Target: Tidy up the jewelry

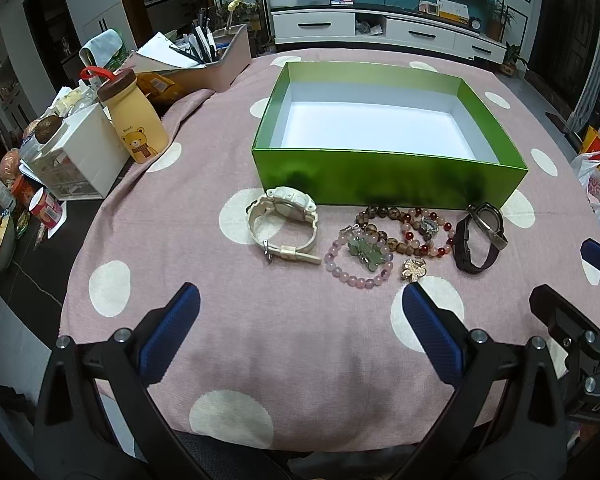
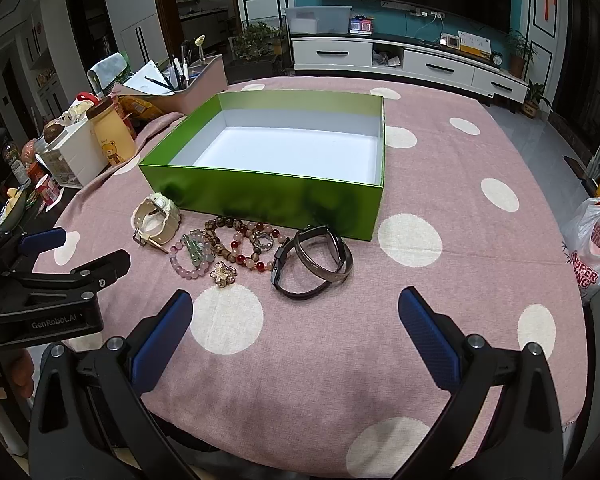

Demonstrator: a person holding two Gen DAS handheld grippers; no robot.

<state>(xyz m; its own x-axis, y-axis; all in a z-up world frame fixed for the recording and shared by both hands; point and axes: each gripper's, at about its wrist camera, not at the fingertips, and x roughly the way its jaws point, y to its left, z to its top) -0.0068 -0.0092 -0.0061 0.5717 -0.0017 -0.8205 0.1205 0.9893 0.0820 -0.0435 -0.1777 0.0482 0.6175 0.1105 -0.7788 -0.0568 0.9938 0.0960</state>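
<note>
An open green box (image 1: 388,178) (image 2: 260,196) with a white, empty inside stands on the pink dotted tablecloth. In front of it lie a cream watch (image 1: 284,224) (image 2: 156,220), a pink bead bracelet with a green charm (image 1: 358,256) (image 2: 192,258), a brown bead bracelet (image 1: 380,220) (image 2: 224,228), a red bead bracelet (image 1: 428,232) (image 2: 260,248), a gold flower brooch (image 1: 413,269) (image 2: 222,274) and a dark watch (image 1: 480,236) (image 2: 312,266). My left gripper (image 1: 300,300) and right gripper (image 2: 296,304) are open and empty, near the table's front edge, short of the jewelry.
At the left edge stand a yellow bear bottle (image 1: 134,120) (image 2: 112,136), a white drawer unit (image 1: 80,156), a pen holder (image 1: 220,60) and snacks. A plastic bag (image 2: 592,248) hangs at the right. A TV cabinet (image 1: 380,28) is behind the table.
</note>
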